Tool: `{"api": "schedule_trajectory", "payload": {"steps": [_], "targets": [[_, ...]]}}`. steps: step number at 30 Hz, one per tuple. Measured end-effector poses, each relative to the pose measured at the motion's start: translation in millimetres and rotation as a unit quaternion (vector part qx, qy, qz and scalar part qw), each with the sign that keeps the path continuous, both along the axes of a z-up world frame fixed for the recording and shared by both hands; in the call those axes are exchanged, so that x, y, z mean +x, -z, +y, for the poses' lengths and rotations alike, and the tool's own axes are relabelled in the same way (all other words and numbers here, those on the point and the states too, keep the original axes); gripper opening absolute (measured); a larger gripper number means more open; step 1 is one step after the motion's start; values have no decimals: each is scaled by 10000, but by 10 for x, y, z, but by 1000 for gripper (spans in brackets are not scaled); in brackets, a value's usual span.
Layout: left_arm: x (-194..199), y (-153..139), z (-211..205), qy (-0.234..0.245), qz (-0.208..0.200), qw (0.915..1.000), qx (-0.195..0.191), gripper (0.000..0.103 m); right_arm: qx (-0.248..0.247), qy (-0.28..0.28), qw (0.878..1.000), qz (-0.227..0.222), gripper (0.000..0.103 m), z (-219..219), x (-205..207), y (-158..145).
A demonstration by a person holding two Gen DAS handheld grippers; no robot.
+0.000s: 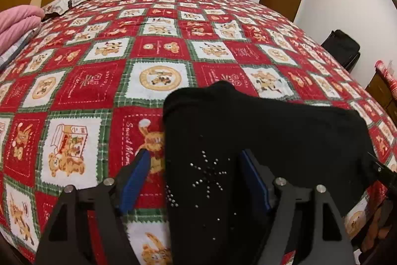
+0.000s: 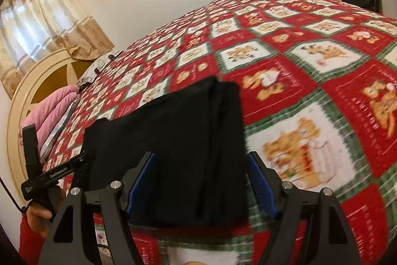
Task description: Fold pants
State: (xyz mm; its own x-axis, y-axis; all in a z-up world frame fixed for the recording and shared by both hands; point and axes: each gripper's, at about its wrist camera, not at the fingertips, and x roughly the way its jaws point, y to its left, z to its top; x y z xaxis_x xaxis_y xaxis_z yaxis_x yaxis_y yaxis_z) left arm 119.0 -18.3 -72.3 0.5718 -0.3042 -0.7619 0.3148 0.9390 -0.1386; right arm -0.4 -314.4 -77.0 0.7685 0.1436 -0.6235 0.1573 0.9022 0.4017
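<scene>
Both grippers stand wide open over the black pants (image 1: 260, 131), which lie folded into a compact stack on the bedspread (image 1: 99, 81). Left gripper (image 1: 196, 165) straddles the rhinestone starburst (image 1: 208, 175) on the top layer; right gripper (image 2: 202, 165) frames the layered fold edges (image 2: 218, 140). A pink quilt (image 2: 54, 111) lies well apart near the headboard (image 2: 22, 91).

The folded black pants (image 2: 178, 145) are seen lying on the red checked bedspread (image 2: 310, 71), between the spread blue-padded fingers (image 2: 260, 185) of the right tool (image 2: 201, 165). The left tool (image 2: 57, 173) is seen beside the pants.
</scene>
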Motion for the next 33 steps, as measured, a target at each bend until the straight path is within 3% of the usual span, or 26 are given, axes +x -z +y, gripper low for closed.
{"api": "schedule_trajectory", "payload": {"steps": [8, 14, 15, 18, 22, 26, 28, 31, 33], "targets": [[-96, -1, -98, -25, 81, 9998, 161, 79, 211, -27, 9998, 34, 75, -32, -42, 48], [-192, -5, -235, 38, 14, 9996, 295, 80, -36, -175, 9997, 149, 69, 55, 2, 68], [-199, -10, -240, 63, 18, 9996, 277, 80, -60, -177, 9997, 140, 67, 61, -2, 75], [-210, -18, -216, 212, 31, 9996, 192, 80, -98, -165, 9997, 156, 50, 33, -6, 70], [-198, 34, -54, 179, 136, 9993, -310, 82, -39, -161, 9997, 164, 46, -8, -10, 81], [-258, 41, -140, 188, 44, 9997, -140, 84, -769, -237, 9966, 167, 45, 213, -12, 17], [-251, 44, -145, 131, 56, 9996, -231, 85, -1182, -463, 9918, 121, 45, 396, -6, -16], [-238, 33, -123, 178, 117, 9987, -456, 79, -1168, -488, 9919, 123, 45, 408, -1, 38], [-252, 20, -126, 316, 120, 9982, -505, 60, -626, -360, 9973, 122, 46, 250, 1, 113]]}}
